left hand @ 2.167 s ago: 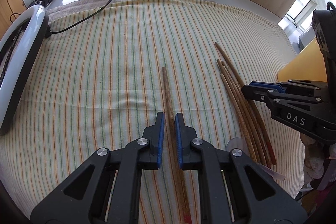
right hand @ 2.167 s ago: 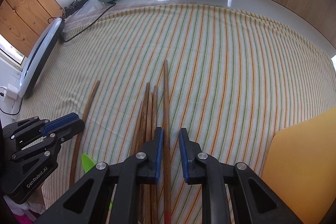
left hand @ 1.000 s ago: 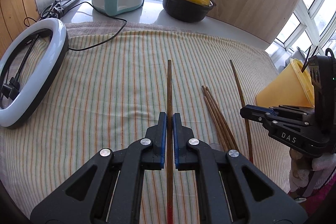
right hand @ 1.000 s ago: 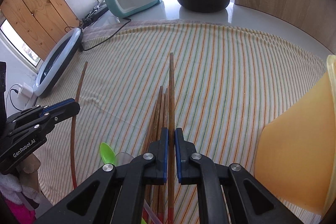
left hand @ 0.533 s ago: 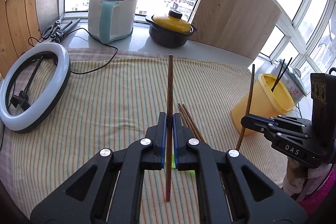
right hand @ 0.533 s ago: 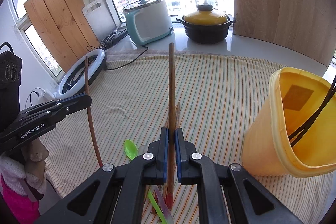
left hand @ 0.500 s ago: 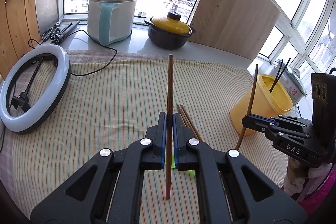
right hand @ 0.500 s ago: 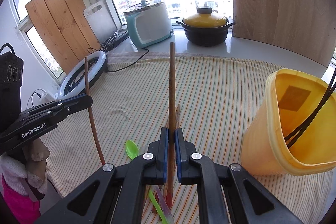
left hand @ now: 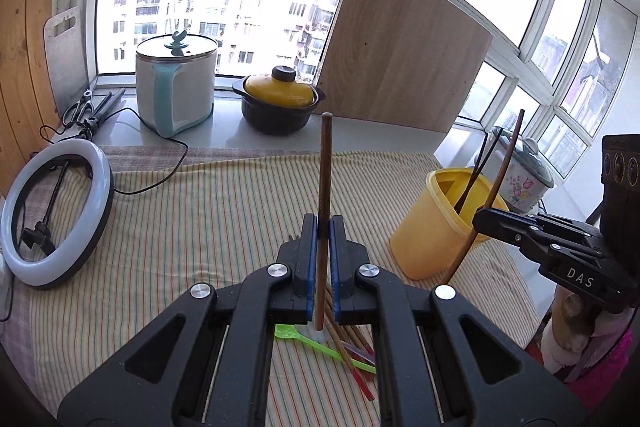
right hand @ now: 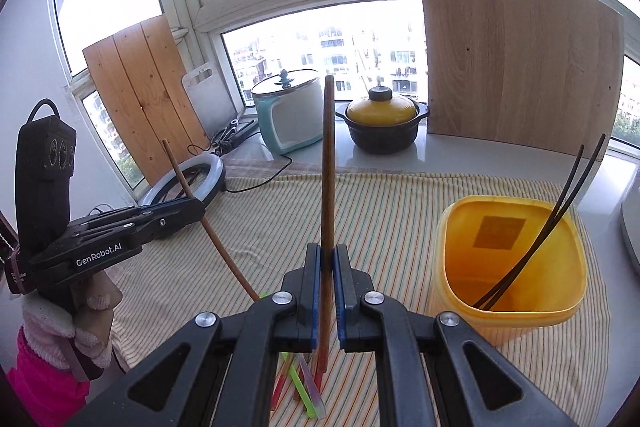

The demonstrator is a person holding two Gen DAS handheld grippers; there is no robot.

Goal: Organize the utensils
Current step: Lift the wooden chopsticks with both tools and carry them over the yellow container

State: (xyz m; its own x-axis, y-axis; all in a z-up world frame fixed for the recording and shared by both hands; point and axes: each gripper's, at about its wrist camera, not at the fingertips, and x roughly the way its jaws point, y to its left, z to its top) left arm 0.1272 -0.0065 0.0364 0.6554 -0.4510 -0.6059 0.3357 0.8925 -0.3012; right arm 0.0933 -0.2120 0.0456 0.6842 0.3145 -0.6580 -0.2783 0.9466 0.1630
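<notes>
My left gripper (left hand: 320, 227) is shut on a brown wooden chopstick (left hand: 324, 167), held upright above the striped cloth (left hand: 200, 219). My right gripper (right hand: 327, 253) is shut on a second wooden chopstick (right hand: 328, 155), also upright. Each gripper shows in the other's view: the right gripper (left hand: 480, 223) beside the yellow container (left hand: 428, 239), the left gripper (right hand: 198, 207) at the left. The yellow container (right hand: 500, 323) stands right of my right gripper with two dark chopsticks (right hand: 560, 211) in it. Several more chopsticks (left hand: 352, 355) and a green plastic spoon (left hand: 308, 341) lie on the cloth below.
A ring light (left hand: 96, 227) lies at the cloth's left edge with its cable. A rice cooker (left hand: 176, 87), a black pot with a yellow lid (left hand: 280, 103) and a leaning wooden board (left hand: 400, 67) stand at the back. A floral pot (left hand: 528, 175) sits behind the container.
Both grippers have risen with their chopsticks, which now hang clear of the cloth. Both views have tilted up, and the yellow container has come fully into sight.
</notes>
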